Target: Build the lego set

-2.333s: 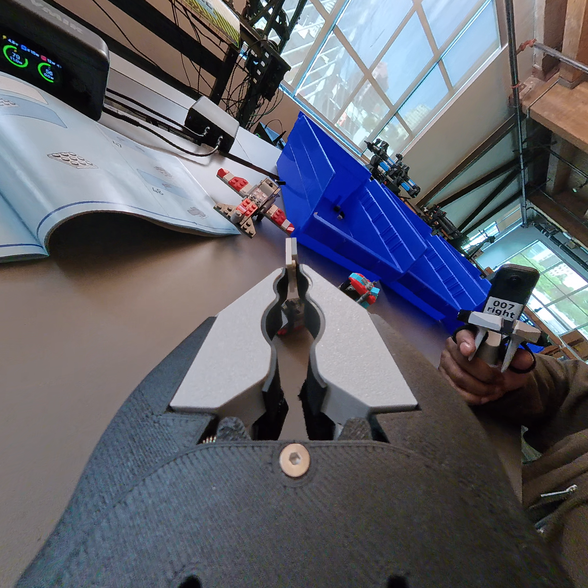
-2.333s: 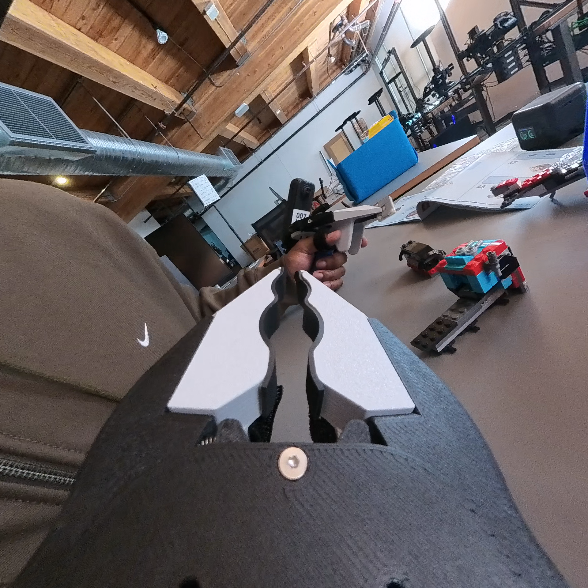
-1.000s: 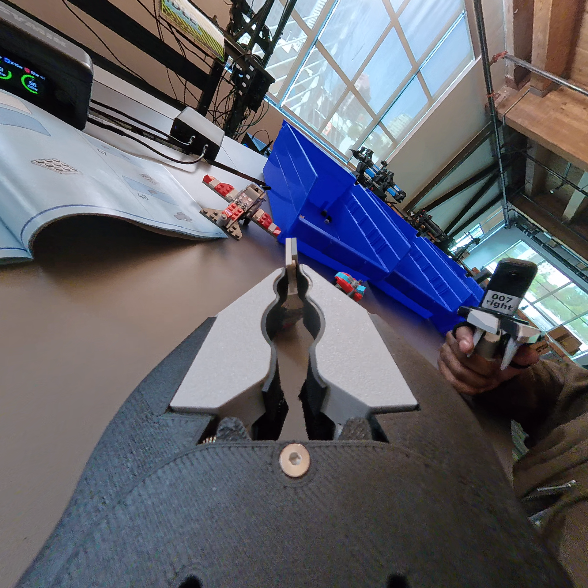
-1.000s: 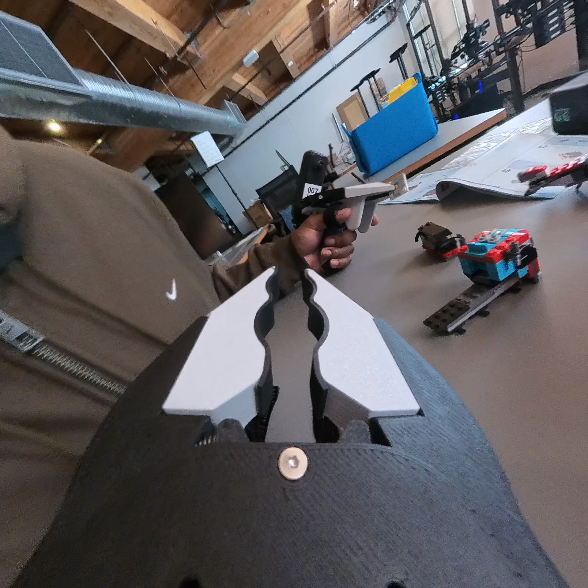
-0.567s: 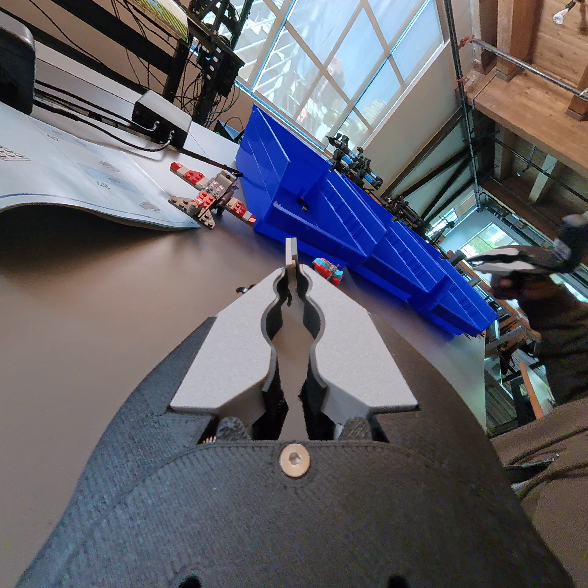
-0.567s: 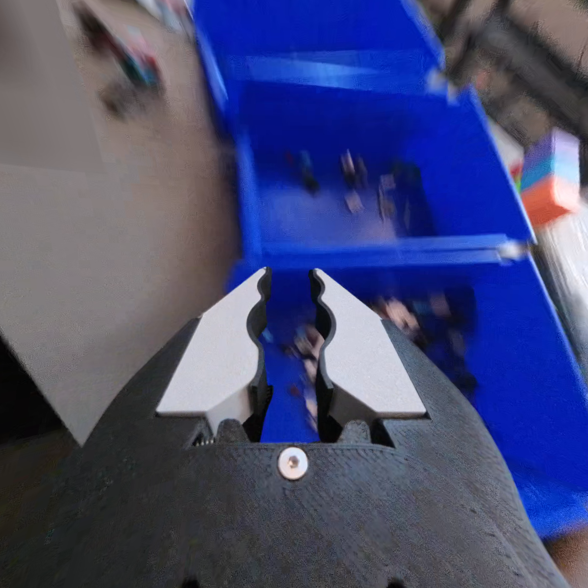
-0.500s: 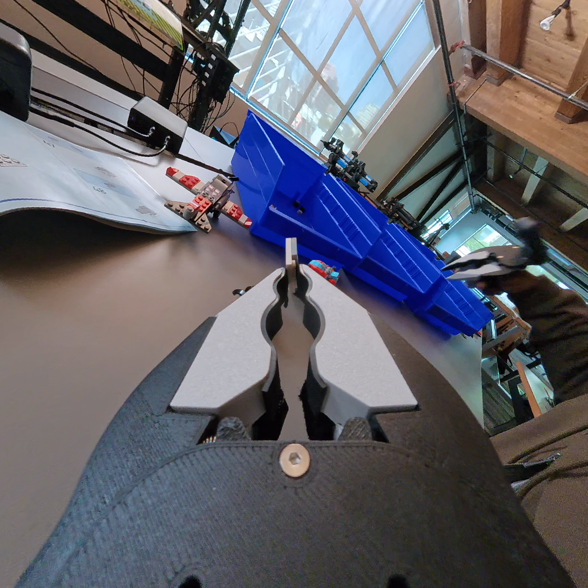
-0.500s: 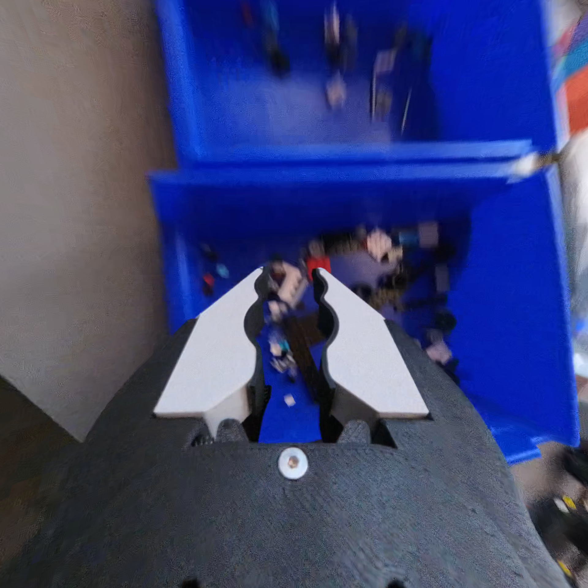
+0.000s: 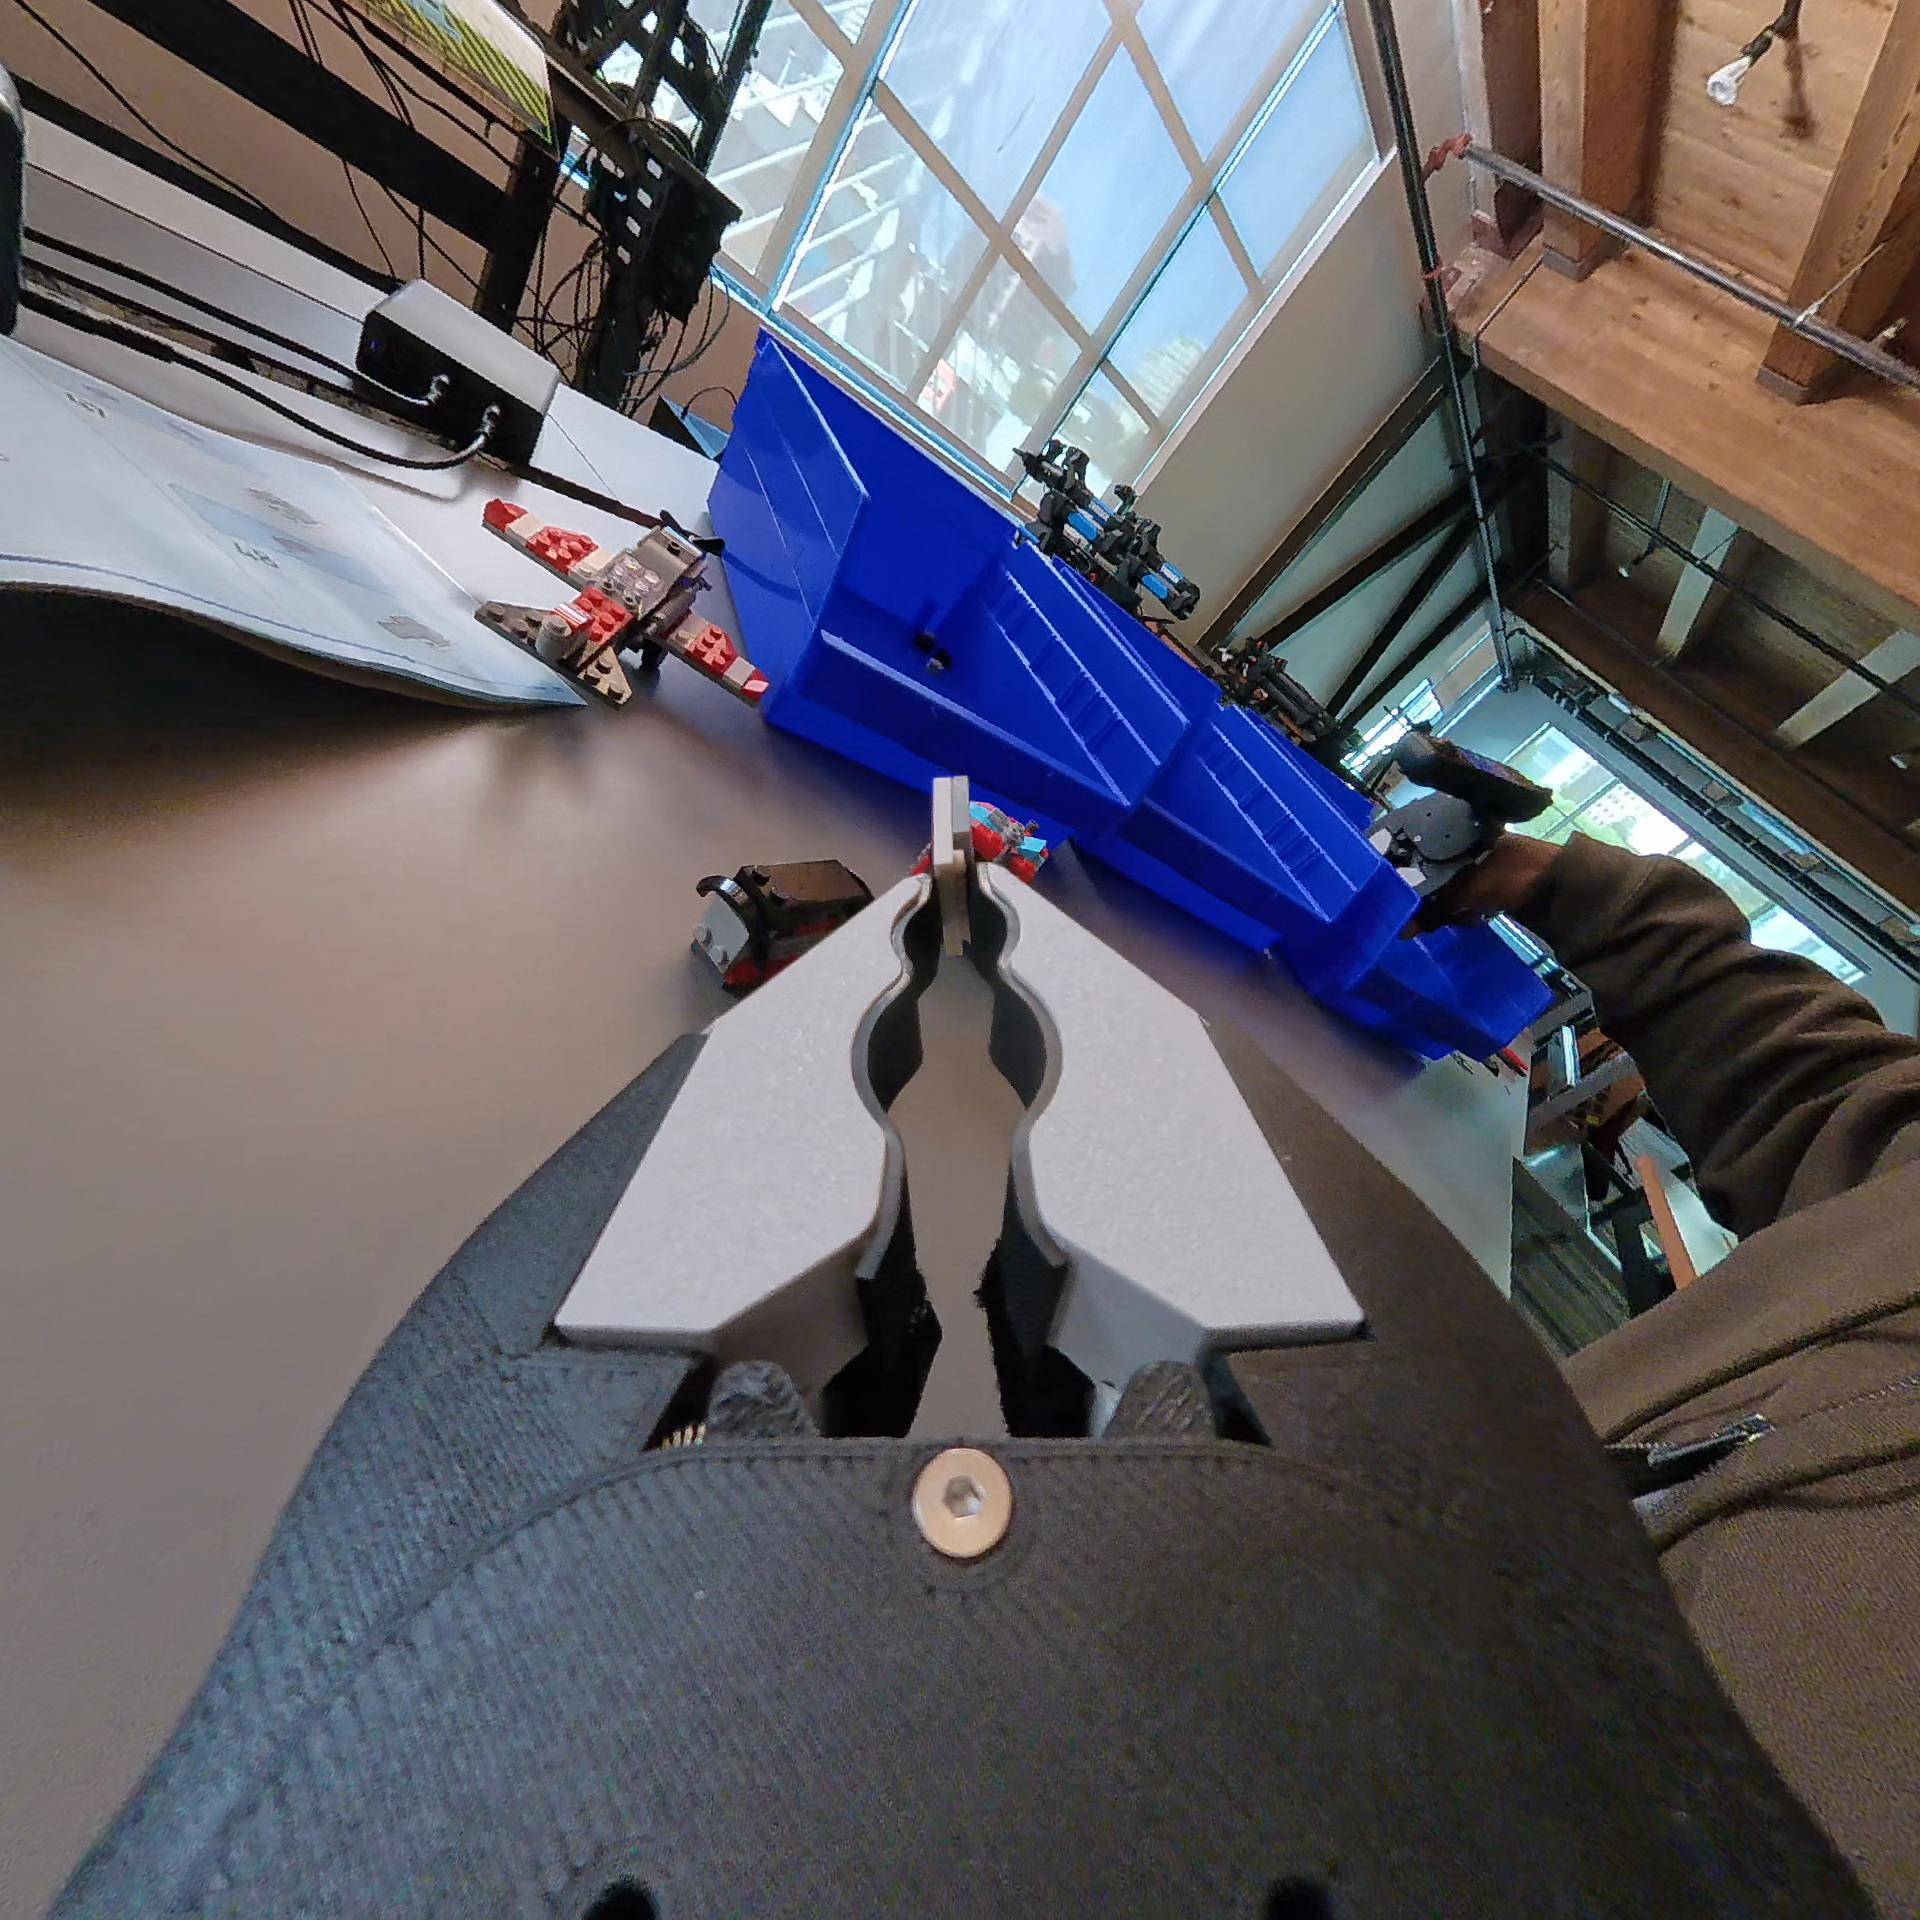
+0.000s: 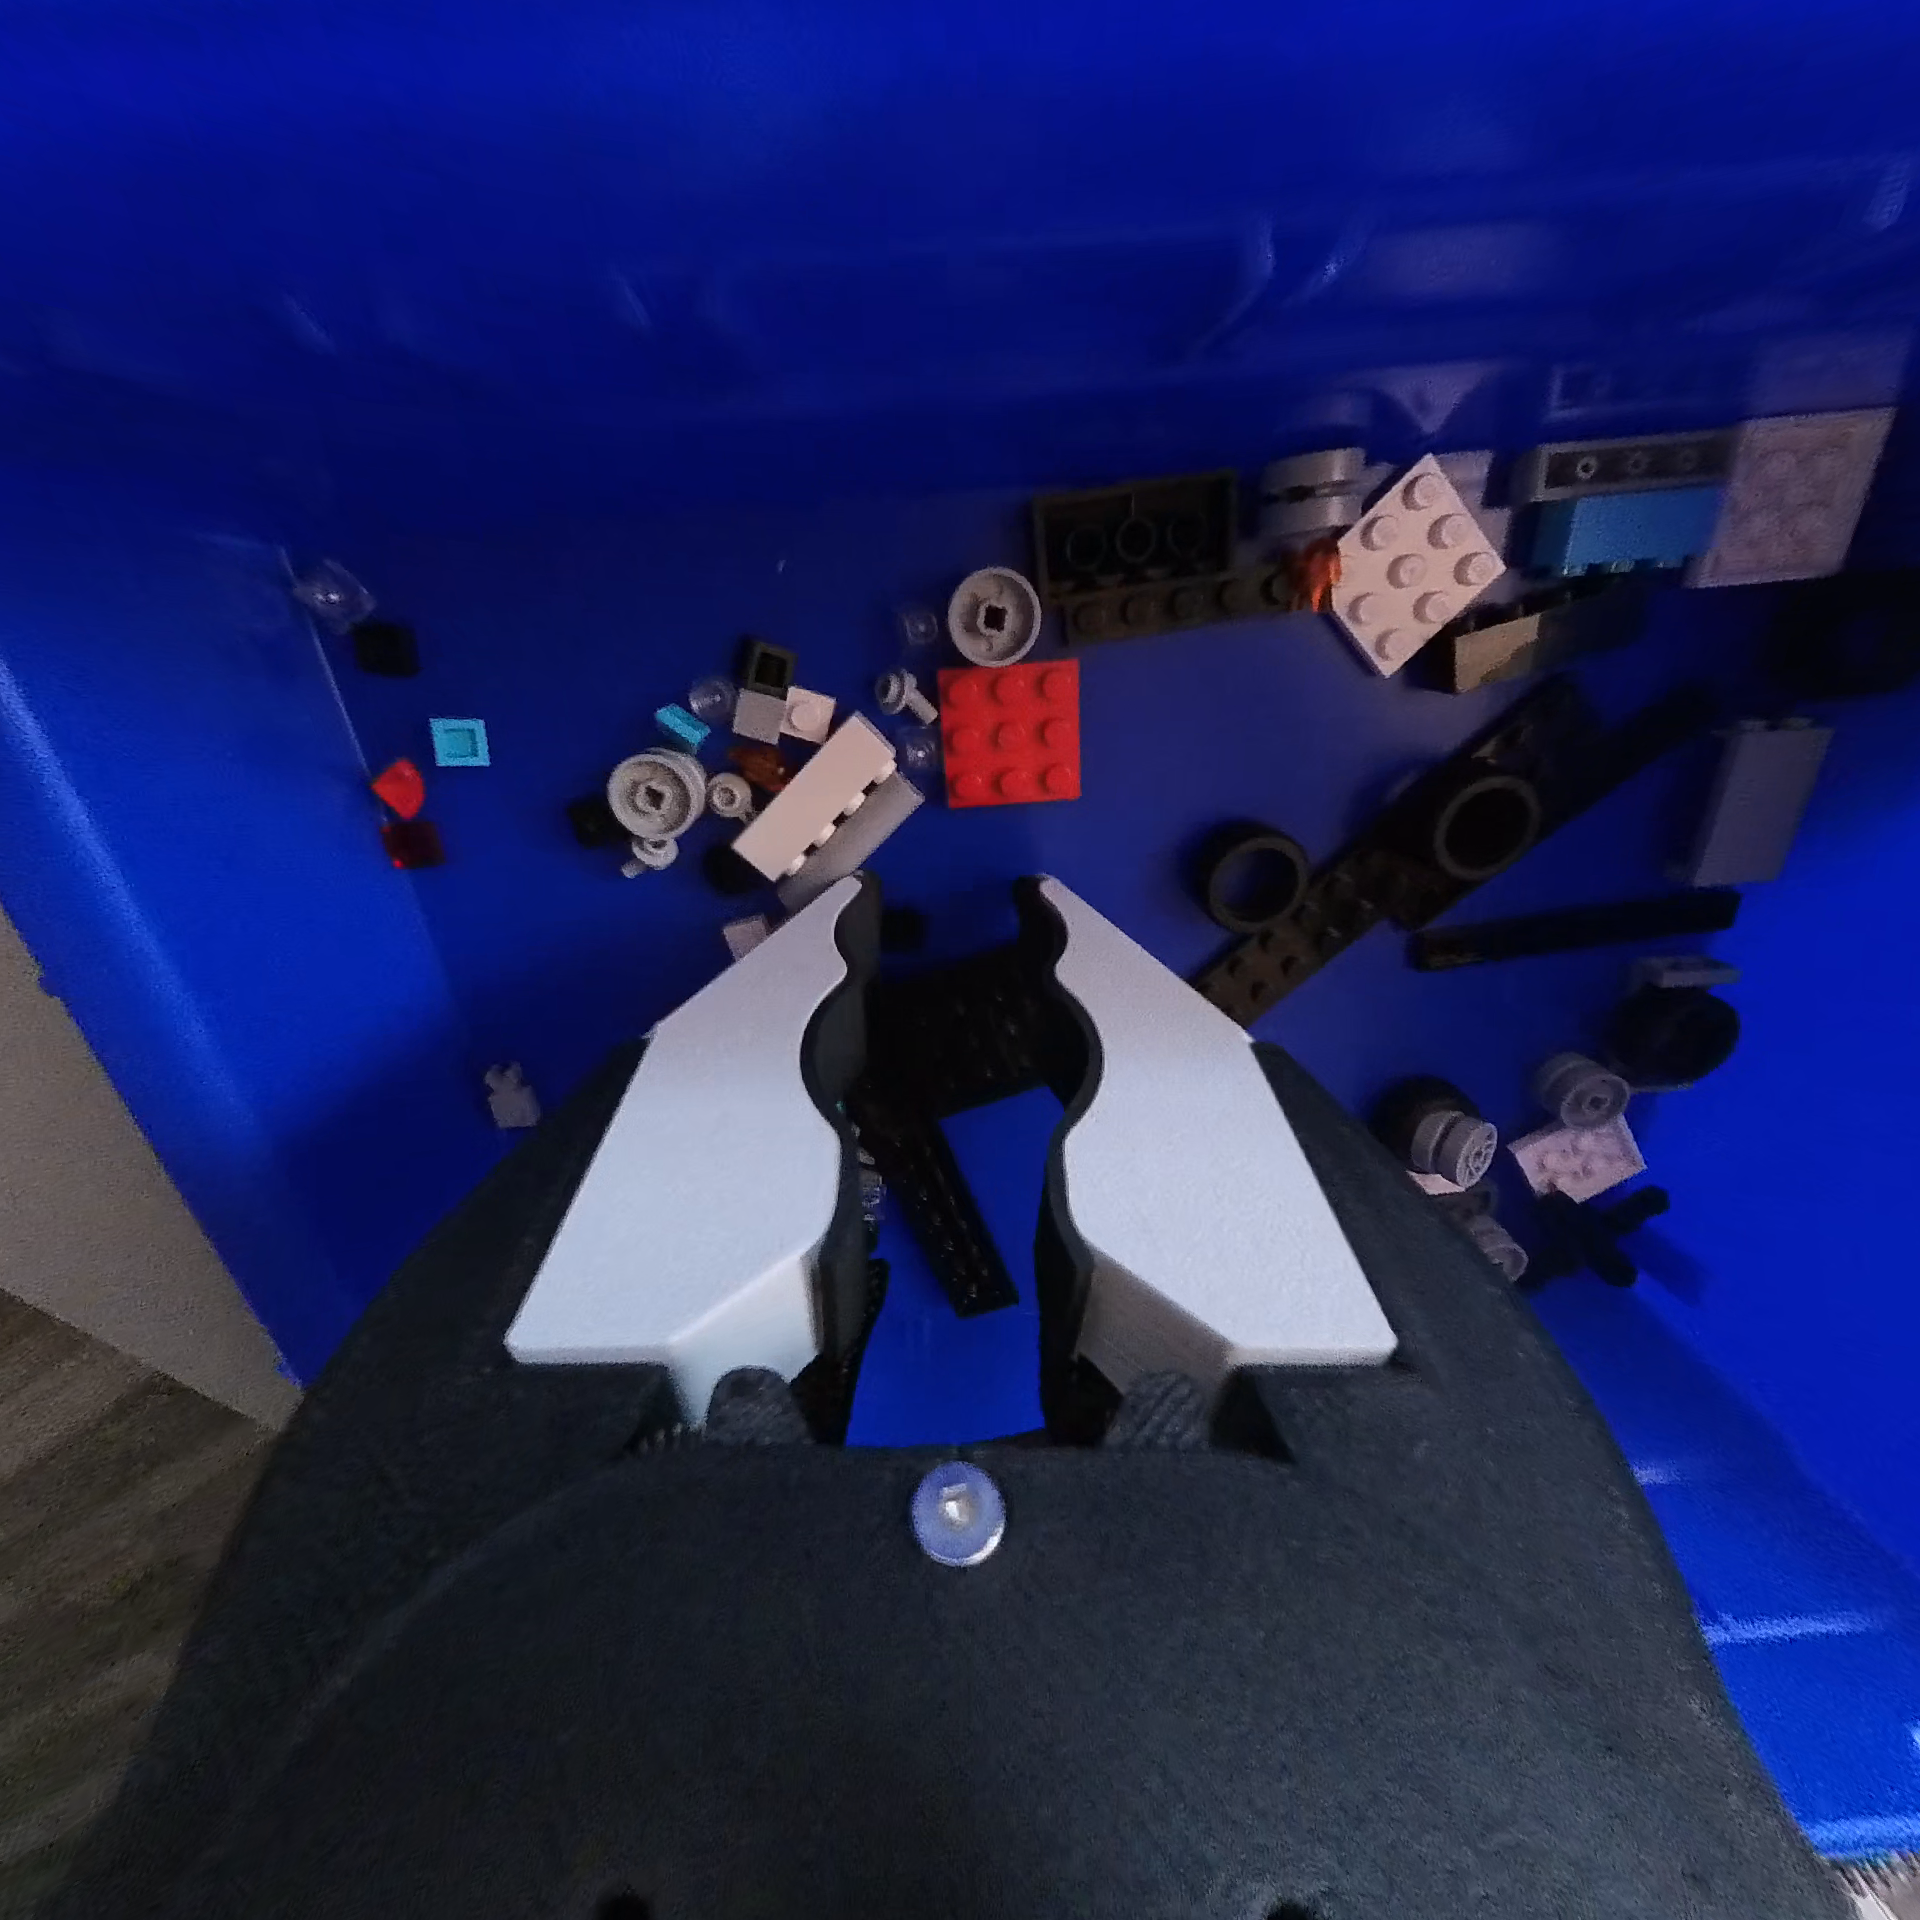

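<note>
- The left gripper (image 9: 951, 894) has its jaws clamped together on a thin light grey piece (image 9: 948, 831), which stands edge-on and sticks out past the tips
- Just beyond those jaws, on the desk (image 9: 312, 935), sit a small black and red build (image 9: 774, 920) to the left and a red and teal build (image 9: 1003, 831) right behind the grey piece
- Farther off to the left lie a red and grey plane model (image 9: 613, 613) and an open booklet (image 9: 208, 520); a row of blue bins (image 9: 987, 644) runs off to the right
- The right gripper (image 10: 945, 904) hangs inside a blue bin (image 10: 935, 260) with its jaws apart and nothing between them
- A black studded plate (image 10: 956, 1029) lies on the bin floor under the gap
- Ahead of the tips are a white brick (image 10: 816, 795) to the left, a red square plate (image 10: 1008, 730) straight on, and a black ring (image 10: 1257, 878) to the right, among other loose parts
</note>
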A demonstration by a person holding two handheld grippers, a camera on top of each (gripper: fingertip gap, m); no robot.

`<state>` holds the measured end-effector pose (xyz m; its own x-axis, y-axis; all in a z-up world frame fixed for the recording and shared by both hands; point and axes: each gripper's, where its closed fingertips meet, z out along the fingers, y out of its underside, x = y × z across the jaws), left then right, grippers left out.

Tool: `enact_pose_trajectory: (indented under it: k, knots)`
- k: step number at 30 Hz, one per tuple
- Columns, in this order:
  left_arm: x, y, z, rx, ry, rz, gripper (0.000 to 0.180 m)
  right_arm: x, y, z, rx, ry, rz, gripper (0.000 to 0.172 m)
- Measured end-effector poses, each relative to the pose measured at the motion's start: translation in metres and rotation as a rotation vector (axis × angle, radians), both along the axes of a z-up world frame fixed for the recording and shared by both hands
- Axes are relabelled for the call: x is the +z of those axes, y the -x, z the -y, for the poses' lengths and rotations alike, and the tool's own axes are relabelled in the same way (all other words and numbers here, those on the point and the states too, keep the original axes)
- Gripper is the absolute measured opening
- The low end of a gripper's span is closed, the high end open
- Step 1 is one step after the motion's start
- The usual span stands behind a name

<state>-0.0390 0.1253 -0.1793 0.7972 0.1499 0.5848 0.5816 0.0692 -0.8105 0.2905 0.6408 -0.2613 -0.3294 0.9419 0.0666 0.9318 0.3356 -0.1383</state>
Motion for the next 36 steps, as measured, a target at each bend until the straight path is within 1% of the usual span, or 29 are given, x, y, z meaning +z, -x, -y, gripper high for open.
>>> enact_pose_trajectory:
  k: [5,10,12,16,18,21,24,27,29,31,33,36]
  knots:
    - [0.002,-0.001,0.001,-0.004,-0.011,-0.004,0.005,0.011,0.000,0.006,-0.023,0.033,-0.040,0.029]
    - [0.002,-0.002,0.001,-0.012,-0.013,-0.007,0.005,0.001,-0.003,0.022,-0.025,0.080,-0.012,0.028]
    - [0.003,-0.003,0.001,-0.014,-0.018,-0.011,0.005,-0.002,-0.003,0.022,-0.028,0.071,-0.009,0.027]
    - [0.004,-0.004,0.001,-0.016,-0.023,-0.015,0.005,-0.002,-0.003,0.018,-0.035,0.041,0.000,0.020]
    - [0.004,-0.004,0.001,-0.016,-0.024,-0.017,0.005,-0.002,-0.002,0.018,-0.042,0.038,0.003,0.012]
    - [0.004,-0.004,0.002,-0.014,-0.022,-0.007,0.005,-0.001,-0.002,0.019,-0.054,0.018,0.003,0.011]
    - [-0.001,-0.003,0.002,-0.017,-0.004,0.040,0.005,0.004,-0.007,0.016,-0.071,-0.019,0.003,0.010]
    - [-0.008,-0.003,0.002,-0.039,0.015,0.122,0.005,0.027,-0.008,0.018,-0.101,-0.022,-0.054,0.010]
    - [-0.011,-0.003,0.003,-0.059,0.018,0.185,0.005,0.051,-0.006,0.023,-0.107,-0.035,-0.107,0.010]
    - [-0.013,-0.003,0.003,-0.087,0.012,0.239,0.005,0.080,0.002,0.039,-0.087,-0.033,-0.176,0.010]
    - [-0.014,-0.003,0.001,-0.114,0.008,0.279,0.005,0.109,0.016,0.067,-0.037,-0.018,-0.255,0.010]
    - [-0.015,-0.004,-0.003,-0.150,0.010,0.302,0.005,0.146,0.049,0.127,0.085,0.034,-0.387,0.010]
